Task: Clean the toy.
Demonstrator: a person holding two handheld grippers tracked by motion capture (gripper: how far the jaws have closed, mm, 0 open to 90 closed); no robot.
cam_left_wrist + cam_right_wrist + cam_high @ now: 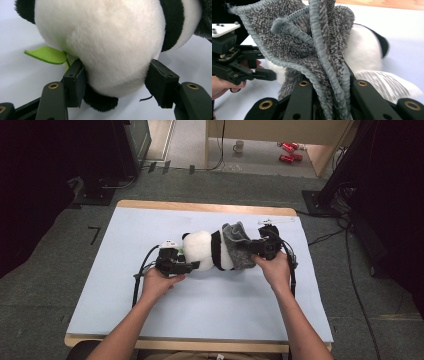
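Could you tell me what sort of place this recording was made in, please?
Probably a lab or workshop set up for recording. A wooden table under a pale blue sheet stands on grey carpet, cables trail across the floor, and dark equipment stands flank it. A mug sits on the floor beyond.

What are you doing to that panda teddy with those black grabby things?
A person at a table is dressing a fluffy black-and-white plush panda lying on the pale blue table cover. The left tool has its jaws on either side of the panda's white body. The right tool is shut on a fuzzy grey knitted cloth bunched over the panda's other end.
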